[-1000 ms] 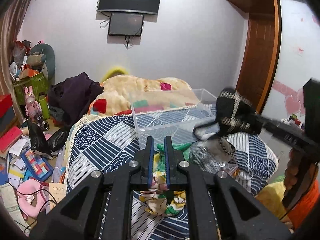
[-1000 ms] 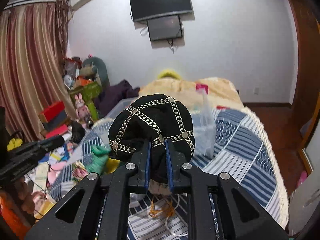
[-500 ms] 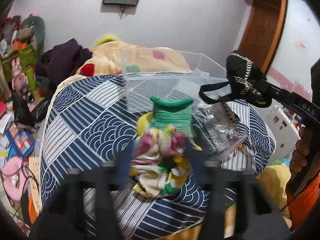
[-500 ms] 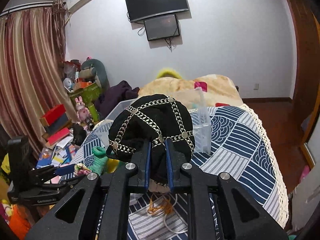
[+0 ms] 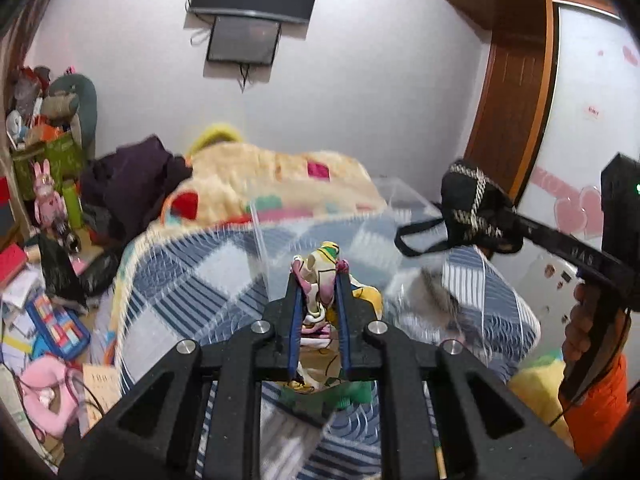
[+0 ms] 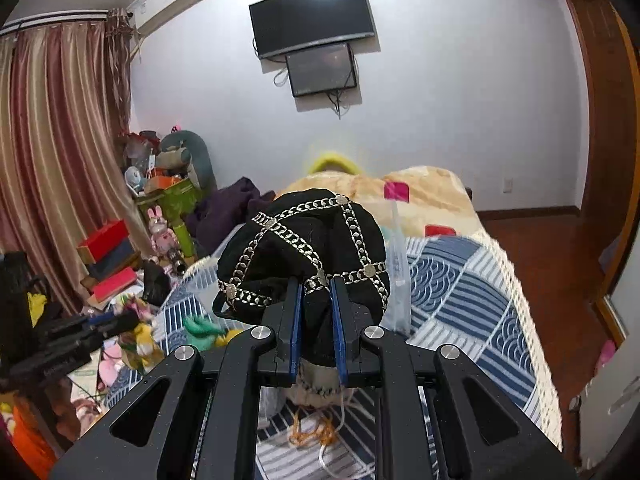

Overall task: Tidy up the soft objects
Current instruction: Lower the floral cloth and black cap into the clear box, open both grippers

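My left gripper (image 5: pixel 319 278) is shut on a colourful floral cloth with a green knit cuff (image 5: pixel 320 276) and holds it above the blue patterned bedspread (image 5: pixel 192 280). My right gripper (image 6: pixel 316 284) is shut on a black cap with silver chain trim (image 6: pixel 308 248) and holds it in the air; the cap also shows in the left wrist view (image 5: pixel 472 212), to the right of the clear plastic box (image 5: pixel 320 224). The left gripper with its cloth shows at the left of the right wrist view (image 6: pixel 136 332).
A grey knit item (image 5: pixel 440 296) lies at the box's right end. A cream quilt (image 5: pixel 280 184) and a dark purple garment (image 5: pixel 132 176) lie at the bed's far end. Books, toys and boxes (image 5: pixel 40 320) clutter the floor on the left. A wooden wardrobe (image 5: pixel 508 120) stands on the right.
My left gripper dropped onto the floral cloth, closed on it and lifted it off the bedspread. The right gripper kept the black cap and stayed almost still.
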Action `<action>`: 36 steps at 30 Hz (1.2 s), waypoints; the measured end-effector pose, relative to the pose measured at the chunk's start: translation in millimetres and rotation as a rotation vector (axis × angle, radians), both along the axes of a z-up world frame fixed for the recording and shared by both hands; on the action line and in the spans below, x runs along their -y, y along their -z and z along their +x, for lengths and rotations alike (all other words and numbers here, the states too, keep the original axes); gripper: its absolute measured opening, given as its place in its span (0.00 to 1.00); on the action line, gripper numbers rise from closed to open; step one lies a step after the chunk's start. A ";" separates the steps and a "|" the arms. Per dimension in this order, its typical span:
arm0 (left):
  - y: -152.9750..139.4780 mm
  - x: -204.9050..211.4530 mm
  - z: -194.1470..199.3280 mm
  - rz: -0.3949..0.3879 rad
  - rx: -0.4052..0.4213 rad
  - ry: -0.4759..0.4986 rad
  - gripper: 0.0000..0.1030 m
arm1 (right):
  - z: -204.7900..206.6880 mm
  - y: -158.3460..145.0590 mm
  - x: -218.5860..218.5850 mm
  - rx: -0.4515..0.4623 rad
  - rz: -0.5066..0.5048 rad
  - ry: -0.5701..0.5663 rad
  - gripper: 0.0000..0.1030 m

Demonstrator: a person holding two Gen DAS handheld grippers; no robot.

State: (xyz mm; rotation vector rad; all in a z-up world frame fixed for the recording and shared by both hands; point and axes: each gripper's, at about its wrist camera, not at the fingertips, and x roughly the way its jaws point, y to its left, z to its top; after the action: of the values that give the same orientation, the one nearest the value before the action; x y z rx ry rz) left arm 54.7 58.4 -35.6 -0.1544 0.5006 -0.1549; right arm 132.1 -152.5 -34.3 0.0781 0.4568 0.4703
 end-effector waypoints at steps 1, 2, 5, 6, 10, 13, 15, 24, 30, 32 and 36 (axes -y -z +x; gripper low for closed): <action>-6.4 0.0 3.9 0.010 0.018 -0.010 0.14 | 2.8 -2.6 -0.3 0.004 0.002 -0.001 0.12; -11.1 -0.8 8.4 0.018 0.032 -0.018 0.14 | 5.0 -3.6 -0.8 0.007 0.003 -0.001 0.12; -23.6 0.6 21.2 0.029 0.061 -0.032 0.15 | 15.3 -8.7 -4.2 0.012 0.000 0.002 0.12; -27.0 0.9 26.9 0.029 0.067 -0.037 0.15 | 18.7 -9.7 -5.9 0.013 -0.002 0.003 0.12; -34.8 4.4 52.1 0.056 0.069 -0.058 0.15 | 34.4 -10.9 -14.0 0.012 -0.022 0.006 0.12; -34.4 7.1 72.6 0.063 0.047 -0.057 0.15 | 47.8 -8.1 -21.3 -0.001 -0.042 0.004 0.12; -30.7 8.2 87.1 0.062 0.022 -0.054 0.15 | 55.5 -5.2 -23.8 -0.016 -0.051 0.000 0.12; 6.9 7.1 146.1 0.065 -0.144 -0.051 0.15 | 94.5 25.7 -45.0 -0.160 -0.147 -0.039 0.12; 33.1 19.5 172.5 0.105 -0.249 -0.013 0.15 | 102.5 41.9 -51.0 -0.220 -0.200 -0.061 0.12; 39.8 22.6 178.3 0.118 -0.273 -0.017 0.15 | 102.9 44.0 -51.9 -0.226 -0.213 -0.064 0.13; 45.4 26.1 181.1 0.115 -0.309 -0.012 0.20 | 98.9 43.0 -52.4 -0.206 -0.248 -0.059 0.18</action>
State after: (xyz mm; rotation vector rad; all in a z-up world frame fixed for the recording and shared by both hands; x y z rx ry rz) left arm 235.8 32.4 -81.0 -0.0684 0.8141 -0.0906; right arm 231.0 -100.1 -77.2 -0.1273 0.7175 0.4619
